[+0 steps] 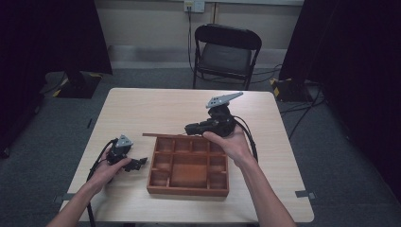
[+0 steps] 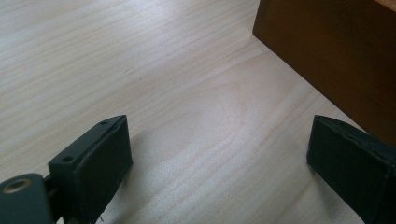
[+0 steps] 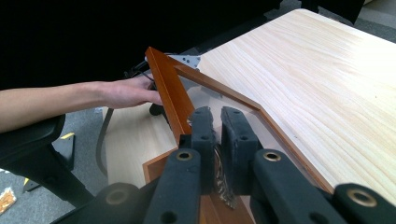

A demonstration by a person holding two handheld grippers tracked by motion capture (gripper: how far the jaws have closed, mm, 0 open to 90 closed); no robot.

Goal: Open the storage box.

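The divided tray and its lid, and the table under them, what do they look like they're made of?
Divided tray: likely wood, reddish-brown stain with a slight sheen. Lid: matching wooden frame, seemingly around a clear pane, glass or plastic, since the table shows through it. Table: pale, matte, long straight grain; solid wood or laminate can't be told.

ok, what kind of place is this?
Probably a lab or studio set up for recording: black curtains on both sides, grey carpet, a folding chair, and cables across the floor around a lone table.
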